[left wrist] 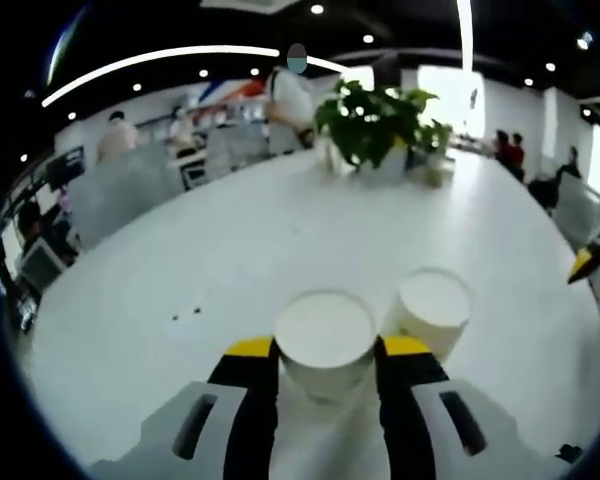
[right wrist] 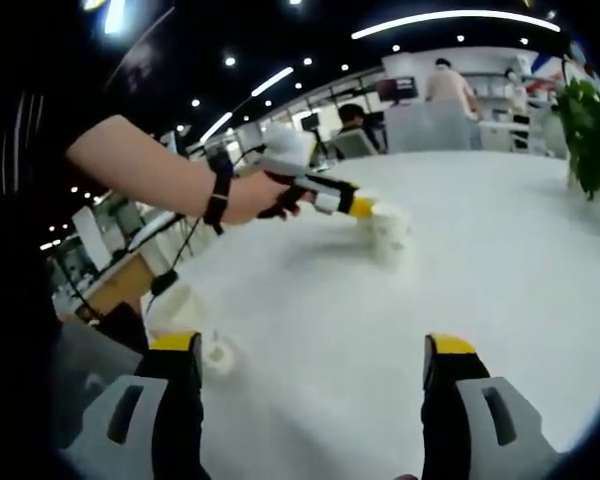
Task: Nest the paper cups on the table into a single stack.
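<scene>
Low centre, the left gripper [left wrist: 325,350] has its fingers clamped on a cup [left wrist: 325,335]; thin paper, crushes easily. Right gripper [right wrist: 312,355] fingers apart.

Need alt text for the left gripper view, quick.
The left gripper has its jaws on either side of a white paper cup on a white table. A second paper cup stands just to its right, with a potted plant beyond.

Left gripper [left wrist: 325,350]: black jaws capped with yellow tips, set on pale grey housings, each marked by a dark oblong slot. Right gripper [right wrist: 312,352]: the same black jaws, yellow tips, grey slotted housings. A black strap [right wrist: 217,187] is worn at the wrist; a thin dark cable [right wrist: 185,245] is seen hanging from it.
</scene>
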Demonstrator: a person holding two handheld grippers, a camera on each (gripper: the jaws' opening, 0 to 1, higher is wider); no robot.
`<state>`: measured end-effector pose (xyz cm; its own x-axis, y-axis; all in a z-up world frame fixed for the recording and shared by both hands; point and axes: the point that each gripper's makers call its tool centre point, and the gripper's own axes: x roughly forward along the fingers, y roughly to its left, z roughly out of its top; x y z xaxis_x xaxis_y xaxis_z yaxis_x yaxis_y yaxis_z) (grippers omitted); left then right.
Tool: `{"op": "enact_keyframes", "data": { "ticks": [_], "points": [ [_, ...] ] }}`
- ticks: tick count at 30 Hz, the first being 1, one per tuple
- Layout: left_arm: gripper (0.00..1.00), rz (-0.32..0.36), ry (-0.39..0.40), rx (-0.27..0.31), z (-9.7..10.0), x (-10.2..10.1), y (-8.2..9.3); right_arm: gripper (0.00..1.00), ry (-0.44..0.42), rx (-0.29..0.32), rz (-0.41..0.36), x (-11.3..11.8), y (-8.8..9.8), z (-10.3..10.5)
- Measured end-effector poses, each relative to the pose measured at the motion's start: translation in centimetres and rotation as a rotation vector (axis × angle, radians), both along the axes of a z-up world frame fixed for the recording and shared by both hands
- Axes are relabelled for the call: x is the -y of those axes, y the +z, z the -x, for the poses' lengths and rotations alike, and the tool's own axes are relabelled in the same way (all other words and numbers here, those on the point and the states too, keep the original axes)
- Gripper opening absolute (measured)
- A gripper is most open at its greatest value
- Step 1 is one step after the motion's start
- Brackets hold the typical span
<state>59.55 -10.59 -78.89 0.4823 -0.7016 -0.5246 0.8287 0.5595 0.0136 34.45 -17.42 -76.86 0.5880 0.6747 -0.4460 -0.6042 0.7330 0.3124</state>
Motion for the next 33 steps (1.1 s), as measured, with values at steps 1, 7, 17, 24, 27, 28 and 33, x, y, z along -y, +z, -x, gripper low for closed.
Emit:
{"op": "enact_keyframes", "data": {
  "ticks": [1,7,17,24,27,28,33],
  "points": [
    [0.36,0.001,0.000,0.001,0.1,-0.1,0.1,0.89,0.001,0.000,0.000,0.0,0.0,0.0],
    [0.36,0.017,0.018,0.001,-0.1,-0.7,0.9,0.89,0.005,0.008,0.003,-0.2,0.3,-0.1],
    [0.35,0.041,0.044,0.014,-0.3,-2.3,3.4,0.89,0.013,0.031,0.008,-0.9,1.8,-0.2],
    [0.35,0.069,0.053,0.018,0.9,-3.1,5.5,0.89,0.031,0.037,0.020,-1.7,2.4,0.3],
    [0.35,0.087,0.061,0.016,1.3,-3.4,6.3,0.89,0.029,0.048,0.020,-2.0,3.0,0.5],
    [0.35,0.087,0.061,0.016,1.5,-3.5,6.7,0.89,0.030,0.048,0.020,-2.1,3.2,0.5],
    [0.35,0.106,0.069,0.024,2.3,-4.1,8.3,0.89,0.046,0.065,0.034,-2.6,3.9,1.0]
  ]
}}
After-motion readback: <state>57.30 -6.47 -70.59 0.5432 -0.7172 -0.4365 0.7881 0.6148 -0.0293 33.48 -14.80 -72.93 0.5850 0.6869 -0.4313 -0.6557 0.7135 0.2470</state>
